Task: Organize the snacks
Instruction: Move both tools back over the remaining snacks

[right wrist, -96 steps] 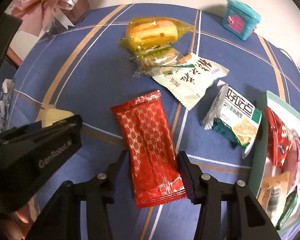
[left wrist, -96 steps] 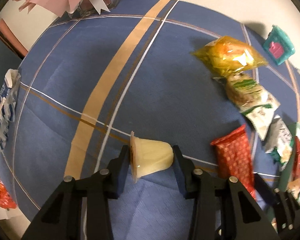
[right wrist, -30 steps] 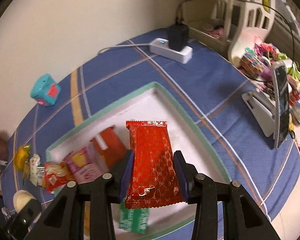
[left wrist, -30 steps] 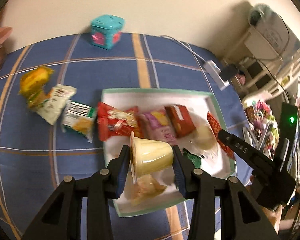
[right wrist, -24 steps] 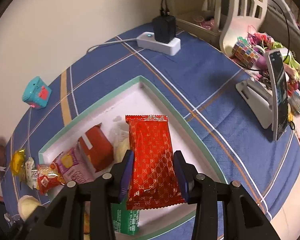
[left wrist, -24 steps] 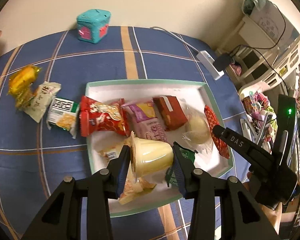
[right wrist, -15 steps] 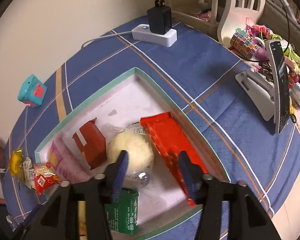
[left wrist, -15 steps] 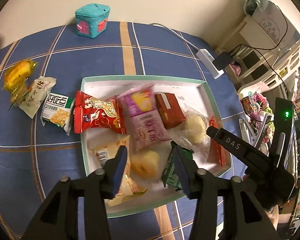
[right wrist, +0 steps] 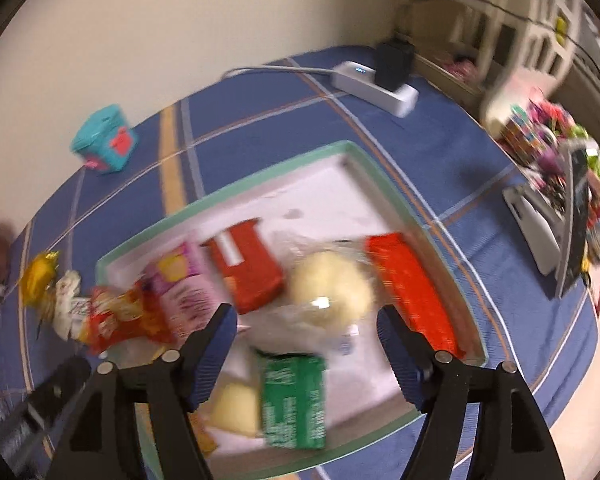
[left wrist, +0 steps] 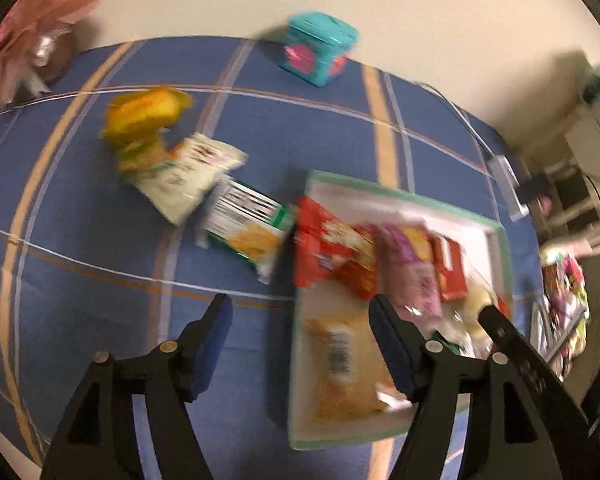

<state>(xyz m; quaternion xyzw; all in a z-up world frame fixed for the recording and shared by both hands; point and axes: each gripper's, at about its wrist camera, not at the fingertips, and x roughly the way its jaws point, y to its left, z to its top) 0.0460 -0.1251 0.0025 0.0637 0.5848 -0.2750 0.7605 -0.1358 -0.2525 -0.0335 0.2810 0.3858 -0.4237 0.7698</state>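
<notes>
Blue plaid cloth covers the table [left wrist: 100, 248]; green-rimmed white tray [right wrist: 352, 152] sits toward its right end, crowded with packets. Both views motion-blurred.

Left gripper [left wrist: 300, 340]: jaws opening, about half spread, nothing between the pads. It hangs over the tray's near-left corner, tilted down.

Right gripper [right wrist: 304, 340]: jaws opening likewise, empty, above the tray's near edge. Below it lie a round pale bun [right wrist: 332, 292], a green packet [right wrist: 294, 400] and a long red packet [right wrist: 412, 296] lying along the tray's right rim.

Loose on the cloth, left of the tray: green-and-white cracker packet [left wrist: 248, 232], touching or just beside the tray's left rim; white packet [left wrist: 184, 176] beyond it; yellow packet [left wrist: 144, 116] farthest, toward the table's far-left edge. These run in a diagonal line away from the tray.

Judgement: cracker packet comes next. It lies up and slightly left of the left gripper, long axis slanting from upper left to lower right. Left hand clearly nearer; right would have to cross the tray.
</notes>
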